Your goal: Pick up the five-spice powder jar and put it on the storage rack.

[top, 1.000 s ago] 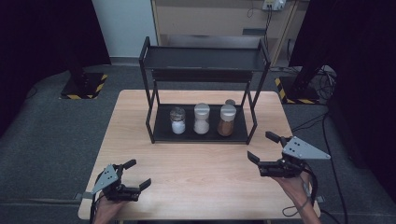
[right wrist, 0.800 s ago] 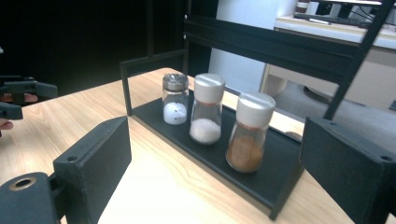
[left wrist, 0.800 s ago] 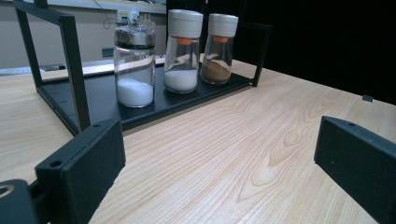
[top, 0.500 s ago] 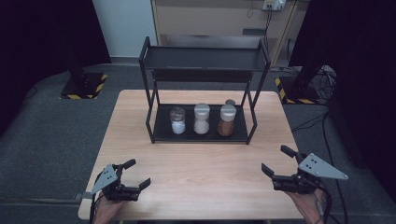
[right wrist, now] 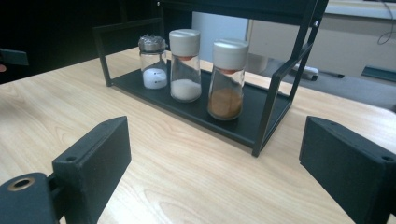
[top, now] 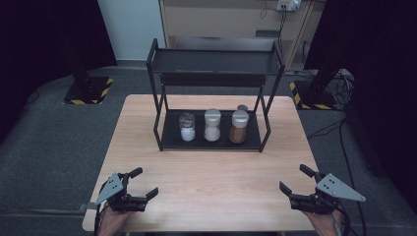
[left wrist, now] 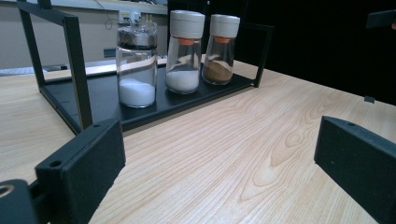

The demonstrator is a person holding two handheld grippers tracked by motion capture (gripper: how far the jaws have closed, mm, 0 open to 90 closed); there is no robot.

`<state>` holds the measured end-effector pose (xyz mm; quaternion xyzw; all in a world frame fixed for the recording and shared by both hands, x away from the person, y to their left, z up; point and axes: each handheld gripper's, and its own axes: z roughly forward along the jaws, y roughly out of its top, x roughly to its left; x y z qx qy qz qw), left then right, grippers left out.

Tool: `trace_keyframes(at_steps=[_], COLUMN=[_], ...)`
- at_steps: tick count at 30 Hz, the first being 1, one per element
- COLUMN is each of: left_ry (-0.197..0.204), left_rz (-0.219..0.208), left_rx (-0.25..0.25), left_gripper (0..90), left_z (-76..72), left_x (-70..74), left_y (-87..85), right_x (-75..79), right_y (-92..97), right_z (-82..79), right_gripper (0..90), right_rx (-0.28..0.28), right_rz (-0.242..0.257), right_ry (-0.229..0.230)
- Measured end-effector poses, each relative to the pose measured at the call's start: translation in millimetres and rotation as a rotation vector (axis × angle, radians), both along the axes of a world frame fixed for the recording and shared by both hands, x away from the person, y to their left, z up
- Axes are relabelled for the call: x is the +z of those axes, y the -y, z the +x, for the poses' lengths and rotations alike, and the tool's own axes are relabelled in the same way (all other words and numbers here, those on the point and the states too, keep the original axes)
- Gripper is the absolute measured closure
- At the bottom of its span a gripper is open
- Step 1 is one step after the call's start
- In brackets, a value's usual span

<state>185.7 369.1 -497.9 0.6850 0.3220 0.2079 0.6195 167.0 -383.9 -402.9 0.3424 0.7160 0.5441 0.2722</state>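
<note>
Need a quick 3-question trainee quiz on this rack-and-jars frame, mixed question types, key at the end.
1. True or false: the left hand-held gripper is shut on a jar.
2. Which jar on the rack's bottom shelf holds brown powder?
A. the jar with the clear faceted lid
B. the middle jar
C. the jar nearest the right hand-held gripper, seen from above
3. Fill in: the rack's top shelf holds ___ jars.

Key:
1. False. Both grippers are open over the bare wooden table, well short of the rack.
2. C. The other two hold white contents.
3. No.
</note>
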Motion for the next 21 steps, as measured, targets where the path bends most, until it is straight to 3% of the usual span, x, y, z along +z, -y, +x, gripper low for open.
trace_keyframes(at_steps=[21], left_ry=[0.003], left_rz=[-0.003], left_rx=[-0.004], left_gripper=[0.7], left_z=[-0.2], left_x=[0.0], left_y=[-0.7], right_x=[-30.5], right_y=[6.9], right_z=[0.8], right_gripper=[9.2], right_rx=[-0.013], right_rz=[0.001], right_ry=[-0.025])
